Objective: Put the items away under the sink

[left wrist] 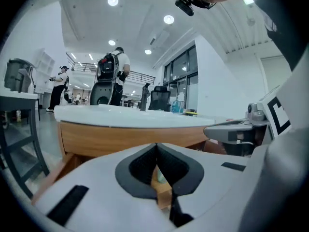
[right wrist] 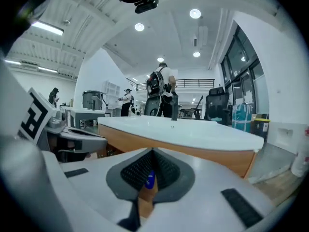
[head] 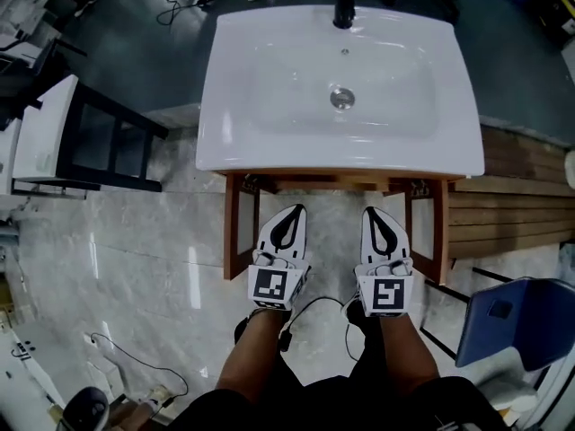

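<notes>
Top-down on a white sink point(head: 269, 106): black faucet point(head: 343, 12) at the far edge, drain point(head: 341, 98) mid-basin. Mounted on a wood cabinet point(head: 341, 181) with both doors swung out toward the near side, left door point(head: 232, 236) and right door point(head: 441, 232).

Between the doors, side by side and apart: left gripper point(head: 295, 208) and right gripper point(head: 370, 211). Tips just at the sink's near edge, marker cubes point(head: 270, 285) at the near end, a bare forearm point(head: 256, 353) behind each.

Left gripper: closed, tips touching, nothing clamped (only a sliver of wood and something pale through the slot behind the tips). Aimed at the cabinet's wood front just below the sink rim.

Right gripper: closed too, tips touching, nothing pinched. Through its slot, a small blue thing point(right wrist: 150, 179) low down, below the sink rim, wood just under it. Too small to name, can't tell if upright or lying.

Under-sink space hidden from above by the sink top.

Around: pale marble floor point(head: 135, 241), black-framed table point(head: 135, 182) far left, blue chair point(head: 512, 321) near right, wood planks point(head: 503, 205) right of the cabinet, black cable point(head: 314, 305) on the floor between the forearms. Well beyond the sink, a standing person with backpack point(right wrist: 161, 93).
</notes>
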`<move>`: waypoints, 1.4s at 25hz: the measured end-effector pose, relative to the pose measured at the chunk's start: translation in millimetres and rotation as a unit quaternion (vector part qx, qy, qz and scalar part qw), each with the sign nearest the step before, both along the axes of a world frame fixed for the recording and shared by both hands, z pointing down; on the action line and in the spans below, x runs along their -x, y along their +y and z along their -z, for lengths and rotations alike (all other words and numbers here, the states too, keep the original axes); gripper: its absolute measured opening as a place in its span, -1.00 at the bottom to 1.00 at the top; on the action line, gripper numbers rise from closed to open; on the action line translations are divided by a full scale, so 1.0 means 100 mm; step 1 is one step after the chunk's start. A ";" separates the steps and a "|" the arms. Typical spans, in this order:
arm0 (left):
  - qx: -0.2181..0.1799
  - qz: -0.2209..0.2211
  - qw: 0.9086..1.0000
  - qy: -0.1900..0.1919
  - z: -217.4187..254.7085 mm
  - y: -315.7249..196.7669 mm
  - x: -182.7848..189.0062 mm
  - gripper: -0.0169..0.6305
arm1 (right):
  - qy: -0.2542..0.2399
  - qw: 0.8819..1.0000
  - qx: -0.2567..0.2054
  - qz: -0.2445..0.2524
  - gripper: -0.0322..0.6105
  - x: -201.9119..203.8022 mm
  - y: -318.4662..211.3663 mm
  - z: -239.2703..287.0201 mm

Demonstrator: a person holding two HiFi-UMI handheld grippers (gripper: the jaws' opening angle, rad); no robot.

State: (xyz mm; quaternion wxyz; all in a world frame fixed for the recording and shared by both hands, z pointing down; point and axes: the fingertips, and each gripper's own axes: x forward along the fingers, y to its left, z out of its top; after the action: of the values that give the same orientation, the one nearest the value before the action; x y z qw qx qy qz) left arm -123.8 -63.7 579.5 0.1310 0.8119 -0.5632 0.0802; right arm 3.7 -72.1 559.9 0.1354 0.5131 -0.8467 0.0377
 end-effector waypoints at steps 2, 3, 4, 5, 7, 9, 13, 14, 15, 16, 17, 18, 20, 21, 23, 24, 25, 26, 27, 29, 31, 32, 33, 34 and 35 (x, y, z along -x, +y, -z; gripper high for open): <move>-0.002 -0.003 1.000 -0.002 0.38 0.04 0.02 -0.89 | 0.000 1.000 -0.009 0.004 -0.84 -0.01 0.05 0.40; -0.003 -0.005 1.000 -0.002 0.55 0.05 0.03 -0.89 | -0.003 1.000 -0.011 0.004 -0.84 -0.01 0.06 0.59; -0.006 -0.008 1.000 -0.004 0.72 0.06 0.04 -0.89 | -0.004 1.000 -0.015 0.005 -0.84 -0.01 0.08 0.76; -0.010 -0.012 1.000 -0.007 0.88 0.06 0.04 -0.89 | -0.004 1.000 -0.020 0.006 -0.84 -0.01 0.08 0.92; -0.017 -0.021 1.000 -0.011 1.17 0.07 0.02 -0.89 | -0.003 1.000 -0.031 0.006 -0.84 -0.02 0.10 1.22; -0.016 -0.033 0.999 -0.010 1.39 0.11 -0.02 -0.89 | -0.010 1.000 -0.029 0.001 -0.84 -0.08 0.14 1.45; -0.012 -0.049 0.999 0.001 1.79 0.20 -0.10 -0.89 | -0.030 0.999 -0.022 -0.026 -0.84 -0.30 0.19 1.84; -0.012 -0.053 0.998 0.009 1.90 0.24 -0.11 -0.89 | -0.032 0.999 -0.027 -0.031 -0.84 -0.36 0.20 1.97; -0.012 -0.058 0.998 0.015 2.00 0.27 -0.13 -0.89 | -0.036 0.998 -0.033 -0.036 -0.84 -0.42 0.21 2.12; -0.014 -0.063 0.998 0.018 2.09 0.32 -0.15 -0.89 | -0.039 0.998 -0.040 -0.038 -0.84 -0.47 0.24 2.29; -0.015 -0.067 0.997 0.017 2.17 0.36 -0.16 -0.89 | -0.037 0.997 -0.050 -0.037 -0.84 -0.49 0.27 2.43; -0.018 -0.070 0.997 0.013 2.25 0.40 -0.16 -0.89 | -0.032 0.997 -0.060 -0.035 -0.84 -0.52 0.30 2.55; -0.028 -0.074 0.997 0.006 2.38 0.43 -0.17 -0.89 | -0.025 0.996 -0.075 -0.037 -0.84 -0.58 0.34 2.70; -0.034 -0.074 0.997 0.004 2.44 0.43 -0.18 -0.89 | -0.022 0.996 -0.079 -0.039 -0.84 -0.61 0.34 2.74; -0.046 -0.072 0.996 0.001 2.54 0.40 -0.21 -0.89 | -0.012 0.995 -0.086 -0.042 -0.84 -0.66 0.34 2.79; -0.050 -0.072 0.996 -0.001 2.58 0.39 -0.23 -0.89 | -0.007 0.995 -0.087 -0.042 -0.84 -0.67 0.34 2.80; -0.053 -0.073 0.996 -0.004 2.60 0.38 -0.26 -0.89 | -0.005 0.995 -0.088 -0.042 -0.84 -0.68 0.36 2.79; -0.056 -0.076 0.996 -0.009 2.63 0.38 -0.29 -0.89 | -0.004 0.995 -0.088 -0.042 -0.84 -0.68 0.37 2.78; -0.060 -0.078 0.995 -0.014 2.65 0.38 -0.31 -0.89 | -0.005 0.995 -0.087 -0.043 -0.84 -0.69 0.39 2.77; -0.067 -0.080 0.994 -0.020 2.69 0.36 -0.35 -0.89 | -0.005 0.995 -0.086 -0.042 -0.84 -0.68 0.41 2.77; -0.075 -0.077 0.994 -0.019 2.76 0.36 -0.35 -0.89 | -0.008 0.995 -0.087 -0.038 -0.84 -0.66 0.42 2.77; -0.082 -0.075 0.994 -0.017 2.81 0.36 -0.35 -0.89 | -0.010 0.995 -0.088 -0.037 -0.84 -0.65 0.42 2.77; -0.090 -0.073 0.993 -0.015 2.87 0.37 -0.34 -0.89 | -0.012 0.995 -0.090 -0.036 -0.84 -0.64 0.42 2.78; -0.096 -0.072 0.993 -0.014 2.92 0.37 -0.33 -0.89 | -0.012 0.995 -0.092 -0.036 -0.84 -0.63 0.42 2.80; -0.101 -0.071 0.992 -0.013 2.97 0.36 -0.32 -0.89 | -0.012 0.995 -0.095 -0.036 -0.84 -0.64 0.41 2.82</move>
State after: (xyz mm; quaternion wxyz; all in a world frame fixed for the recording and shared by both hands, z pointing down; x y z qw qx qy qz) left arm -91.5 -27.8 282.5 0.0349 0.8577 -0.5112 0.0419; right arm 67.4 -30.7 278.1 0.0742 0.5532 -0.8291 -0.0317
